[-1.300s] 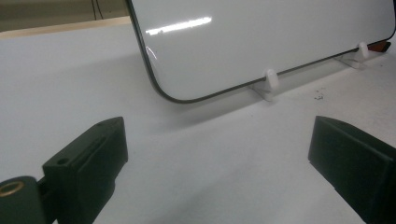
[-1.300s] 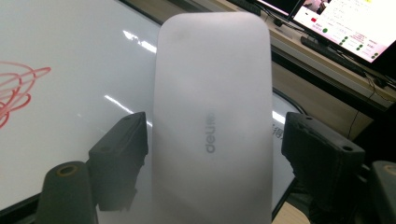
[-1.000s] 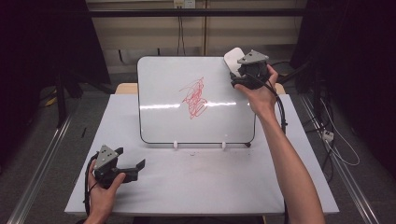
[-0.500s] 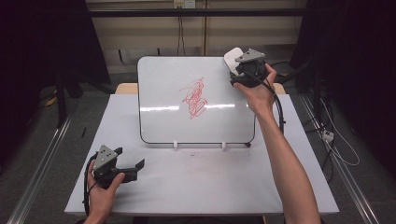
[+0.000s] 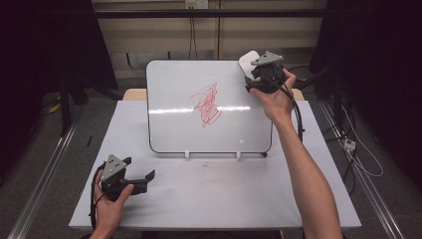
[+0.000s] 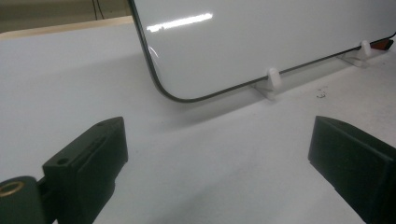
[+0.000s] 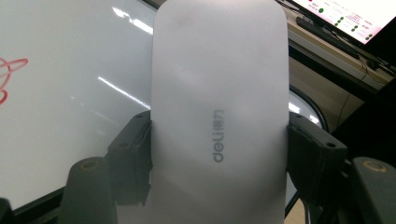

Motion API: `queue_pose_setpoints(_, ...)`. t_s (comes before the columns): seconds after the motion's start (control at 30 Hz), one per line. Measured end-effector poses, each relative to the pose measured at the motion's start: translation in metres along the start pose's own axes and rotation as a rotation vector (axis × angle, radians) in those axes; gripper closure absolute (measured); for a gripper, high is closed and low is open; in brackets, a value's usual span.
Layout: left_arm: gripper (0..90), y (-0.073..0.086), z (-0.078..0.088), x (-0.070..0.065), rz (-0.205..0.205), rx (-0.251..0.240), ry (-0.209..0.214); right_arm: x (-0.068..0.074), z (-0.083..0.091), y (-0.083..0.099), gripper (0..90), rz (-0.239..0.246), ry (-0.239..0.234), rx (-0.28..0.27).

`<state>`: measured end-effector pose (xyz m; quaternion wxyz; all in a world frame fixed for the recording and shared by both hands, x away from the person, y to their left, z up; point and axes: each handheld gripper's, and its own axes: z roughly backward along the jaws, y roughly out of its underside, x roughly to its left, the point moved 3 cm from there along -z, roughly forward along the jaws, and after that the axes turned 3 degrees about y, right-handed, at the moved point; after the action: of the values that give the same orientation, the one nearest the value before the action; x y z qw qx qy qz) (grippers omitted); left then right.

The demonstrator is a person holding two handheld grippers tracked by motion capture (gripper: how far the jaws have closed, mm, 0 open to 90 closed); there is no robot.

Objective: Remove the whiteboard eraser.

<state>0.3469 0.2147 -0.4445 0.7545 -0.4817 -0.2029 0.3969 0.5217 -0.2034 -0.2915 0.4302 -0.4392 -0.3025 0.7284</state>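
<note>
Right gripper [image 5: 259, 74] clamped across the sides of a white oblong plastic eraser [image 7: 218, 112], held at the top right corner of the upright white dry-erase board [image 5: 174, 124], probably to wipe the red scribble [image 5: 208, 104]; left gripper [image 5: 132, 174] rests on the white table [image 5: 224, 199], jaws apart, idle.

There is one whiteboard [image 5: 209, 107] with one red scribble [image 5: 208, 104] and two white feet [image 5: 187, 155], one eraser [image 7: 218, 107], one table [image 5: 214, 194], and two grippers [image 5: 144, 177].
</note>
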Motion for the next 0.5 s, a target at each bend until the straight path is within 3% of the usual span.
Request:
queue_pose_setpoints(0.4,4.5,0.0004,0.0009,0.0015,0.006,-0.004,-0.016,-0.0042,0.0041,0.0036,31.7,-0.094,-0.073,-0.029)
queue_pose_setpoints(0.5,4.3,0.0006,0.0003,0.0016,0.009,-0.001,-0.011,-0.0027,0.0057,0.0073,31.7,-0.095,-0.080,-0.033)
